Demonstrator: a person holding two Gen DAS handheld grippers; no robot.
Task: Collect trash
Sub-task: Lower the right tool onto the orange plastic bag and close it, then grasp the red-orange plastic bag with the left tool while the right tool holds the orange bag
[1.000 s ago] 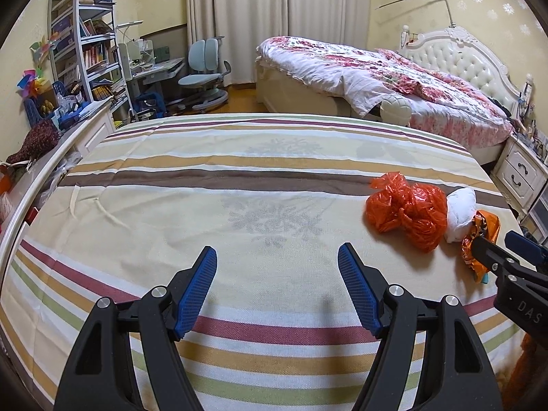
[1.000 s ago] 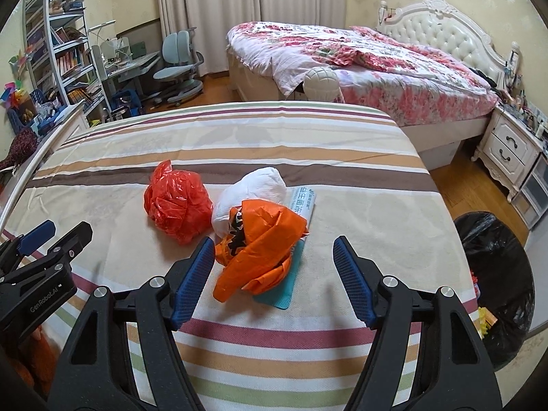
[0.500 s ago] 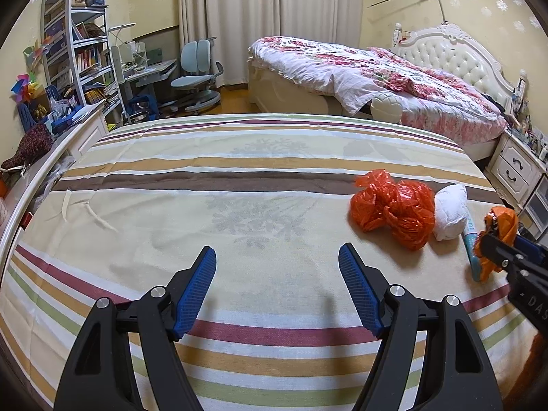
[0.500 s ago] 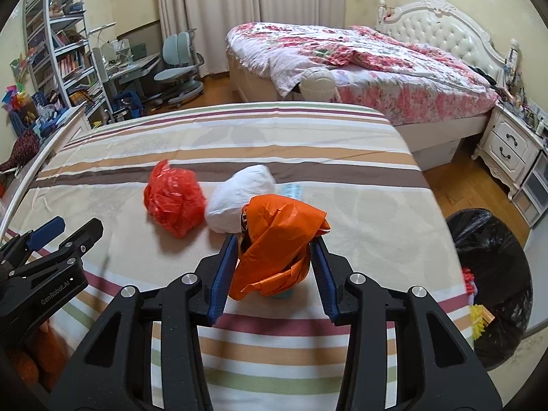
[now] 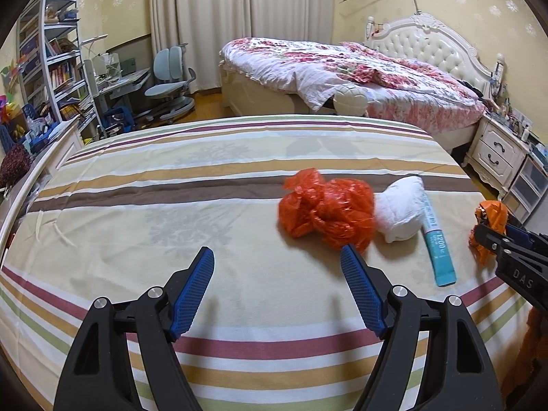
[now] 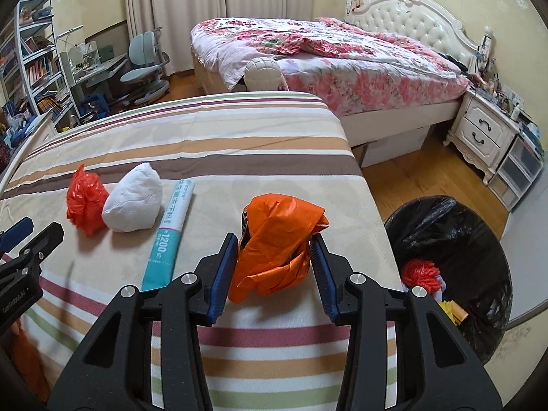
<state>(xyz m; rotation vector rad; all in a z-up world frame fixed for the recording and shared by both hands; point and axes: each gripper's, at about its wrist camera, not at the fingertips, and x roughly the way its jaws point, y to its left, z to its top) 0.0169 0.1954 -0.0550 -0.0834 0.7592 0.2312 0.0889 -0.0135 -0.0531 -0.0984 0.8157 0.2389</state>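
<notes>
Right gripper [image 6: 274,250] clamped on the crumpled orange plastic bag [image 6: 277,239]; both blue pads press its sides, bag lifted clear of the striped bedspread [image 6: 239,126] near its right edge; same bag visible from the left wrist view at far right [image 5: 491,219], pinched in the right gripper's tips.

Left gripper [image 5: 277,263] wide apart, holding nothing, hovering over the bedspread; its right pad tip sits just in front of the red plastic bag [image 5: 325,215].

Remaining trash on the bedspread, left to right in the right wrist view: red plastic bag [image 6: 85,202]; white wad [image 6: 133,202] touching it; teal-and-white flat pack [image 6: 169,236] just beside the wad, lying lengthwise.

Readable text: "1200" on the pack's teal end in both views [image 5: 436,239], small unit after it too blurred to read; Chinese characters on the white part, not legible; "DAS" on the right gripper's body in the left wrist view; "GenRoboAI"-like lettering, partly cut, on the left gripper's body at the left edge of the right wrist view.

Bin with black liner [image 6: 455,239] on the wood floor right of the bed, well below and right of the held bag; red and yellow scraps inside it.
</notes>
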